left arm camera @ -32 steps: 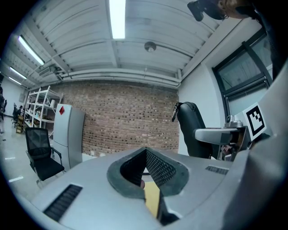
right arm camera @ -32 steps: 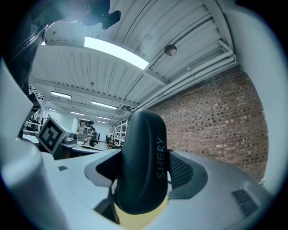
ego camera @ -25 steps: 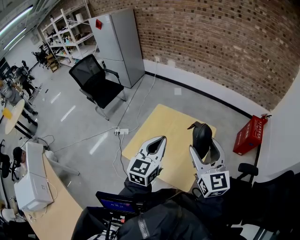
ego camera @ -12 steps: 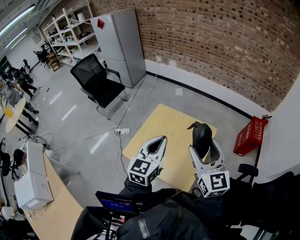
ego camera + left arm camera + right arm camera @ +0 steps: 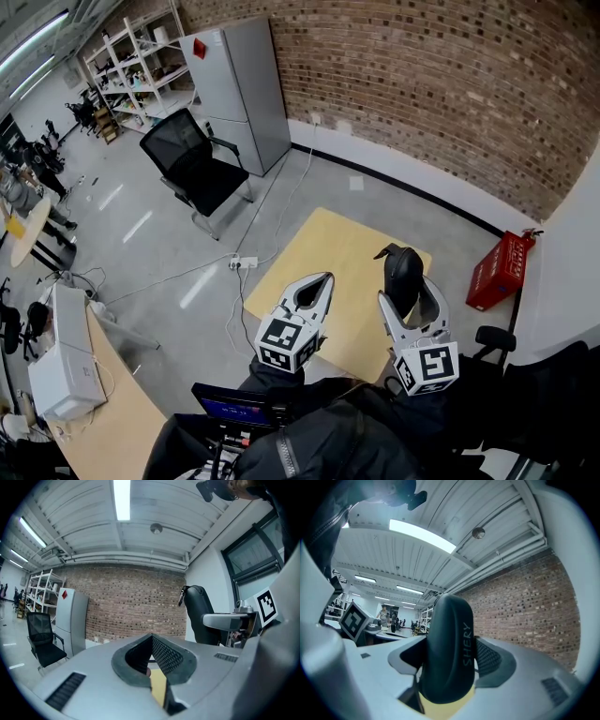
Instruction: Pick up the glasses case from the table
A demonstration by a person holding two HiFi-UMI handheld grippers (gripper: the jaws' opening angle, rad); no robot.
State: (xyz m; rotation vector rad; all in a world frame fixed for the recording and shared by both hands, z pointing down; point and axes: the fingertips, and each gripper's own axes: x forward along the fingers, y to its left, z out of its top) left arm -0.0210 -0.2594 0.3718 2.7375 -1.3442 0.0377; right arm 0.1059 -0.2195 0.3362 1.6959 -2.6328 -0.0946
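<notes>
A black glasses case point(image 5: 402, 274) stands upright between the jaws of my right gripper point(image 5: 409, 286), held clear above the light wooden table point(image 5: 342, 262). In the right gripper view the glasses case point(image 5: 447, 648) fills the gap between both pads, with pale lettering down its side. My left gripper point(image 5: 313, 291) hovers over the table's near left part with its jaws closed and nothing between them; the left gripper view shows its pads point(image 5: 161, 654) meeting at the tips. From the left gripper view the case point(image 5: 199, 613) rises at the right, in the right gripper.
A black office chair point(image 5: 192, 164) and a grey fridge point(image 5: 236, 89) stand on the floor beyond the table. A red crate point(image 5: 502, 267) sits by the white wall at right. A curved desk with a white box point(image 5: 61, 361) lies at lower left.
</notes>
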